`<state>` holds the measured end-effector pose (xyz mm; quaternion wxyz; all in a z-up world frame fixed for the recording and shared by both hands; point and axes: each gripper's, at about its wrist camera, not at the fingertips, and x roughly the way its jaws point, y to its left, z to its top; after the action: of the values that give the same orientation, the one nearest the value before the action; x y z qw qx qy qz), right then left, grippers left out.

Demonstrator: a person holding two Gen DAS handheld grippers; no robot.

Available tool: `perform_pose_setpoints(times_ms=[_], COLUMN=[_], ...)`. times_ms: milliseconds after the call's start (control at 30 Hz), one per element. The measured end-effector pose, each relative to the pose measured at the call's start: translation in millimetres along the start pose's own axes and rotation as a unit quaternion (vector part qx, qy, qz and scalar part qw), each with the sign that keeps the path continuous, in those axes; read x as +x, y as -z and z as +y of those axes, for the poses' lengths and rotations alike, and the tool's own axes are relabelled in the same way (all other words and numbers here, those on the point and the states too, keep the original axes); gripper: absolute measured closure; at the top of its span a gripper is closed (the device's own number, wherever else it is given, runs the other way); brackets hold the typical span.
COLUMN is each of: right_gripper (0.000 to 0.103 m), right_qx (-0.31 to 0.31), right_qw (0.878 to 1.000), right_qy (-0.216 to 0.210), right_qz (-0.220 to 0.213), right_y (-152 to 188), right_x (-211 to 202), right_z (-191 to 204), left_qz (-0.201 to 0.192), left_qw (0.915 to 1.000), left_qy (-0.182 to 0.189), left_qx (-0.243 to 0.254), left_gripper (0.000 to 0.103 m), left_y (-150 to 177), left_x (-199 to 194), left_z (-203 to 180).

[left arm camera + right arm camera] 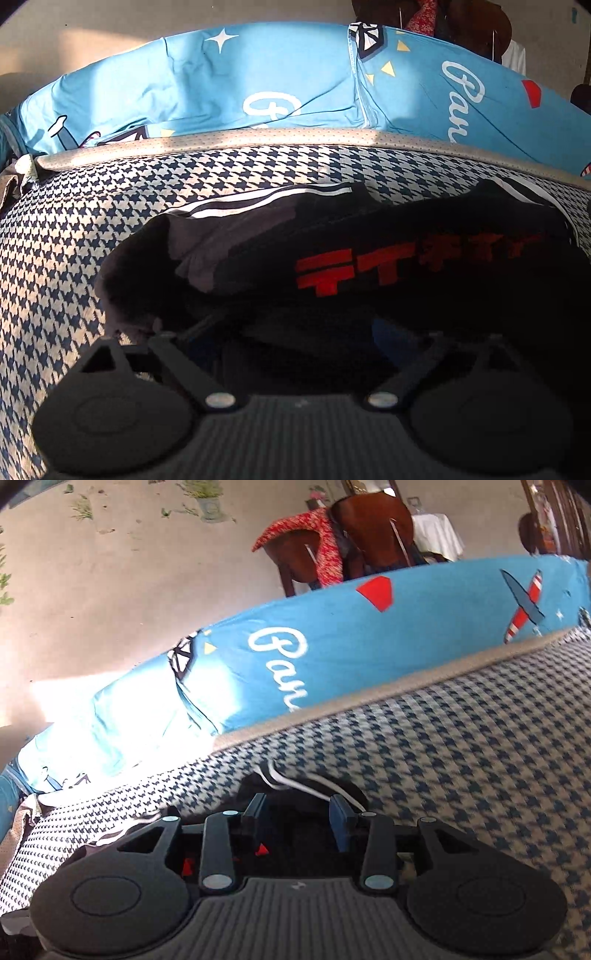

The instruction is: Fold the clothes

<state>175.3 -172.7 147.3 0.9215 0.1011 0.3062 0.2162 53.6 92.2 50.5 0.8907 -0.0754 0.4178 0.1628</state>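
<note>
A black garment (369, 229) with red characters printed on it and white stripes along its edge lies crumpled on a blue-and-white houndstooth bed cover (74, 236). My left gripper (291, 332) hangs low over its near, shadowed part, fingers spread wide; the fingertips are dim in the shade. In the right wrist view the same black garment (255, 784) shows its white stripe just past the fingertips. My right gripper (297, 810) sits on it with its blue-padded fingers (340, 819) partway apart and dark cloth between and under them.
A beige band (258, 138) edges the houndstooth cover (480, 738). Beyond it hangs a bright blue sheet (258, 81) (369, 638) printed with planes and white script. A wooden chair (369, 528) draped with red cloth stands on the pale floor (129, 572) behind.
</note>
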Motion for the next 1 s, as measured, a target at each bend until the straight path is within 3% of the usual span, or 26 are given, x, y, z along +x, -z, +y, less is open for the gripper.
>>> perform_pose_setpoints(times_ms=[300, 567, 767, 1000], right_gripper=[0.066, 0.061, 0.054, 0.054], right_qx=[-0.029, -0.069, -0.092, -0.114], right_qw=[0.999, 0.996, 0.990, 0.984], right_qy=[-0.028, -0.041, -0.067, -0.068], right_qz=[0.019, 0.043, 0.084, 0.122], right_y=[-18.0, -23.2, -21.9, -11.8], right_x=[46.7, 83.8, 105.5, 122.7], right_z=[1.8, 3.8, 11.9, 17.7], left_qz=[0.022, 0.032, 0.033, 0.049], left_qw=[0.9995, 0.9983, 0.9977, 0.9963], left_qy=[0.021, 0.049, 0.053, 0.059], left_qx=[0.007, -0.007, -0.025, -0.038], left_gripper=[0.010, 0.001, 0.000, 0.000], left_y=[-17.0, -28.9, -32.1, -29.8], left_x=[20.3, 16.7, 17.3, 21.8], left_z=[-13.9, -11.8, -3.7, 3.3])
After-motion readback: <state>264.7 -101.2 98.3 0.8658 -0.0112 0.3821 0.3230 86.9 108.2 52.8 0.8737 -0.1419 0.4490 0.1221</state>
